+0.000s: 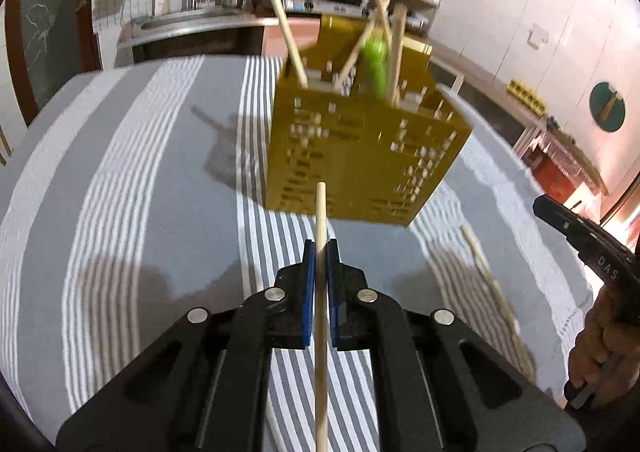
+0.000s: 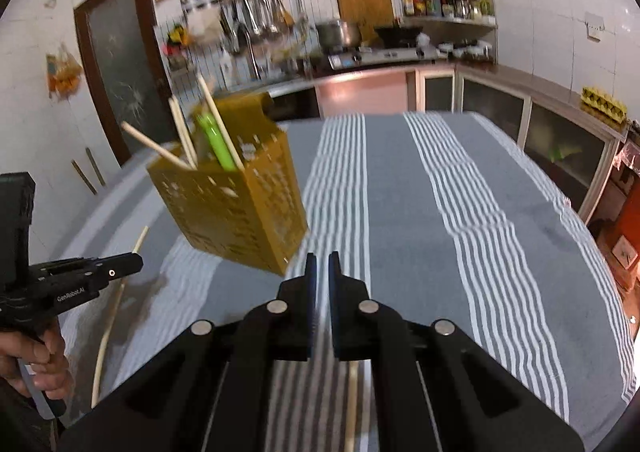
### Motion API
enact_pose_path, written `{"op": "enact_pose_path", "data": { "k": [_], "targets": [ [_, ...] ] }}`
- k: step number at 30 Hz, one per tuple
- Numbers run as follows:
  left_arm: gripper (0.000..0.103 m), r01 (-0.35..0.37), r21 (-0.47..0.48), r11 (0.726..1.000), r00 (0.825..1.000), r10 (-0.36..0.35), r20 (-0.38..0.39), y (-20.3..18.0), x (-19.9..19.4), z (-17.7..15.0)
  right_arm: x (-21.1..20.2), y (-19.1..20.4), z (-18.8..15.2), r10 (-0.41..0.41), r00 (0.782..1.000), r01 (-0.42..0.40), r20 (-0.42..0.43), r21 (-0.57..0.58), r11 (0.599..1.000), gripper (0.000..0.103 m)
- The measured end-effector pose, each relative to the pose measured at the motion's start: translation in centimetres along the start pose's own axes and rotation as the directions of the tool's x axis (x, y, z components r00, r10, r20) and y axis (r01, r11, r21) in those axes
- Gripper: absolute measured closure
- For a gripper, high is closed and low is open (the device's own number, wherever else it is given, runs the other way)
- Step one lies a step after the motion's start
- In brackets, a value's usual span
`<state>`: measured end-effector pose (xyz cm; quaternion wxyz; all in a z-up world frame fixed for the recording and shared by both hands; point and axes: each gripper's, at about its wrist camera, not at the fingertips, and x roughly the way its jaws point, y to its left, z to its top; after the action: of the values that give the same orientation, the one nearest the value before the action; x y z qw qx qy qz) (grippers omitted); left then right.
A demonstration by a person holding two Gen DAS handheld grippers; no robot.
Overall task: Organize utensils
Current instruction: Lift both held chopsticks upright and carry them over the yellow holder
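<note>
Ahead in the left wrist view, a yellow holder [image 1: 360,156] stands on the striped counter [image 1: 132,180], with chopsticks [image 1: 289,40] and a green utensil [image 1: 376,64] inside; the left gripper [image 1: 321,248] has its fingers clamped on a chopstick [image 1: 321,292]. From the right wrist, the holder [image 2: 236,208] sits left, and the right gripper [image 2: 322,264] fingers are together, though a chopstick [image 2: 351,404] shows below them and I cannot tell if it is held.

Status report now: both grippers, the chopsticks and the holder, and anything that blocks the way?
Left gripper shut on a chopstick. Right gripper shut, hold unclear. Yellow holder ahead, upright, sticks and a green utensil inside. One loose chopstick on cloth; path clear.
</note>
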<state>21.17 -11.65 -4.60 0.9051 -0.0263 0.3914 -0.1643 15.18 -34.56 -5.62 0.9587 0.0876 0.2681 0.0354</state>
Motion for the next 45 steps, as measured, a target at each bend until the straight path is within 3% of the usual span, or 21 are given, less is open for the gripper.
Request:
{"op": "enact_pose_path", "data": {
  "k": [8,13,15,16,18,25,28,31,35,37,40,45],
  "targets": [
    [0.099,0.006,0.047,0.999,0.993,-0.012,0.119,-0.8,-4.4,1.0,-2.2,0.8,0.9,0.008,0.999,-0.006,0.054,-0.021,1.000,0.097],
    [0.099,-0.007,0.046,0.999,0.993,0.002,0.115,-0.6,-4.3,0.7,0.8,-0.1,-0.7,-0.051,0.995,0.047,-0.091,-0.048,0.998,0.096],
    [0.099,-0.005,0.044,0.999,0.993,-0.001,0.117,-0.4,-4.4,0.7,3.1,-0.6,-2.0,-0.068,0.980,0.059,-0.187,-0.054,0.997,0.093],
    [0.099,-0.003,0.045,0.999,0.993,-0.002,0.117,-0.4,-4.3,0.7,3.8,-0.8,-2.3,-0.072,0.975,0.062,-0.211,-0.053,0.997,0.088],
    [0.099,0.000,0.044,0.999,0.993,-0.005,0.114,-0.3,-4.1,0.7,5.4,-1.2,-3.2,-0.089,0.962,0.077,-0.257,-0.060,0.995,0.067],
    [0.099,0.012,0.042,0.999,0.995,-0.016,0.102,-0.1,-3.5,0.7,8.8,-1.6,-4.5,-0.156,0.921,0.121,-0.356,-0.118,0.986,0.071],
    [0.099,0.016,0.042,0.999,0.995,-0.020,0.097,-0.1,-3.3,0.5,9.2,-1.1,-4.8,-0.174,0.919,0.123,-0.354,-0.162,0.979,0.073],
    [0.099,0.017,0.045,0.999,0.996,-0.021,0.090,-0.3,-3.0,0.4,9.4,-1.4,-4.2,-0.182,0.917,0.131,-0.355,-0.163,0.978,0.097],
    [0.099,0.017,0.052,0.998,0.995,-0.022,0.093,-0.4,-3.4,0.3,7.9,-1.5,-3.5,-0.134,0.941,0.104,-0.310,-0.113,0.988,0.097],
    [0.099,0.015,0.050,0.999,0.994,-0.020,0.103,-0.4,-3.9,0.3,6.0,-1.5,-2.8,-0.082,0.968,0.068,-0.239,-0.066,0.995,0.097],
    [0.099,0.012,0.047,0.999,0.993,-0.017,0.117,-0.3,-4.5,0.4,3.2,-1.3,-1.6,-0.028,0.991,0.026,-0.133,-0.017,1.000,0.097],
    [0.099,0.020,0.045,0.999,0.989,-0.027,0.144,-0.3,-5.8,0.3,-0.6,-1.2,-0.3,0.037,0.999,-0.037,-0.001,0.028,0.999,0.097]
  ]
}}
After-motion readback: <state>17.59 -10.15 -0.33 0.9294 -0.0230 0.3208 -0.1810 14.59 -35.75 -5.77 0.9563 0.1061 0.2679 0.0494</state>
